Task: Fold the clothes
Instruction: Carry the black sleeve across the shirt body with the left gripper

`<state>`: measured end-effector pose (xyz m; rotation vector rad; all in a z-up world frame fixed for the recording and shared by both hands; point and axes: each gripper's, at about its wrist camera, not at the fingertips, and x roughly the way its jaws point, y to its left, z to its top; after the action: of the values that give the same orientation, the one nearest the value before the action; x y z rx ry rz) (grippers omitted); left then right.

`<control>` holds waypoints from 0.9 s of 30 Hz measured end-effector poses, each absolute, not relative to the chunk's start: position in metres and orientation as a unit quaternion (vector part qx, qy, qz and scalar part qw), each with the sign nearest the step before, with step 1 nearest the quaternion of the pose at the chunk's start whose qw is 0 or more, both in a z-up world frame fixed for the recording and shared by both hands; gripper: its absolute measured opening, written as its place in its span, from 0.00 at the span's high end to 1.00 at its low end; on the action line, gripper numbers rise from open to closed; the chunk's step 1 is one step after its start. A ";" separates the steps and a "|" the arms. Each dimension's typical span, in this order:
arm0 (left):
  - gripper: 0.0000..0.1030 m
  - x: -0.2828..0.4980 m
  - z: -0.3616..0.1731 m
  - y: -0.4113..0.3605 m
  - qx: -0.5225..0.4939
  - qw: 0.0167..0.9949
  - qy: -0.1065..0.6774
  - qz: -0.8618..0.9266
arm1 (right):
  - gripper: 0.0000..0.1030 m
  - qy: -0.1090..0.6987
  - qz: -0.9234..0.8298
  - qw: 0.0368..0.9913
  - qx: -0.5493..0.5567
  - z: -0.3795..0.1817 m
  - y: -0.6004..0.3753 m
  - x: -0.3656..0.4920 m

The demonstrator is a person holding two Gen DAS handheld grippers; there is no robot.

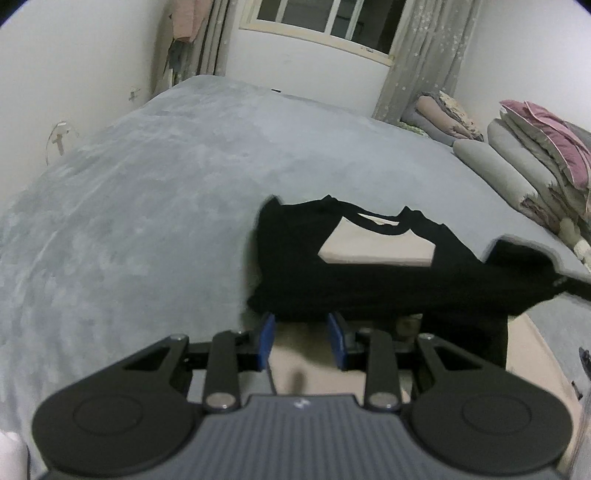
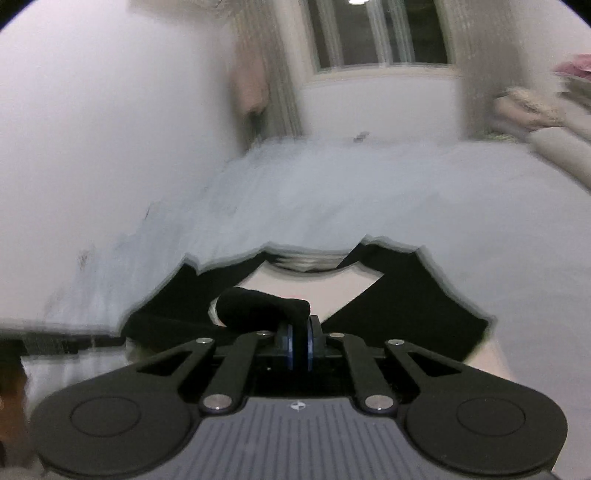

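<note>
**Black-and-cream shirt held up over the bed**

We see a wide grey bed point(image 1: 147, 206) filling most of the left wrist view, running back to a white wall with a window point(image 1: 325, 18) and pale curtains point(image 1: 424, 59). Along the bed's right edge lies a pile of folded bedding point(image 1: 532, 162), grey and pink.

The shirt point(image 1: 369, 280), black with a cream chest panel, sits at the near side of the bed, just in front of both claws. In the left wrist view its black fabric spreads across the blue pads, neckline turned away from us. In the right wrist view, which is blurred, the shirt point(image 2: 406, 306) shows its black sleeves either side of the cream panel.

Our left claw point(image 1: 303, 336) has its jaws partly apart, with the shirt's lower edge over the tips; we cannot tell whether the pads press on it. Our right claw point(image 2: 300, 339) has its jaws nearly together, pinching a rolled fold of black shirt fabric that bulges out just left of the tips.
</note>
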<state>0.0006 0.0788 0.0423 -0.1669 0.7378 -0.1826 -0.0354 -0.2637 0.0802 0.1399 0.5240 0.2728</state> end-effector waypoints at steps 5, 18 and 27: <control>0.72 0.009 0.027 0.059 -0.023 0.927 0.366 -0.073 | 0.92 0.247 0.102 0.954 0.135 0.083 -0.302 -0.053; 0.64 0.038 0.012 0.031 0.097 0.937 0.335 -0.012 | 0.91 0.226 0.113 0.946 0.203 0.089 -0.319 -0.048; 0.60 0.039 0.008 0.044 0.098 0.936 0.338 -0.006 | 0.88 0.265 0.008 0.865 0.426 0.070 -0.353 -0.093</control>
<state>0.0392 0.0441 0.0076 0.2010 0.6915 -0.0128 -0.0927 -0.3531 0.0699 0.8923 0.5556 0.0171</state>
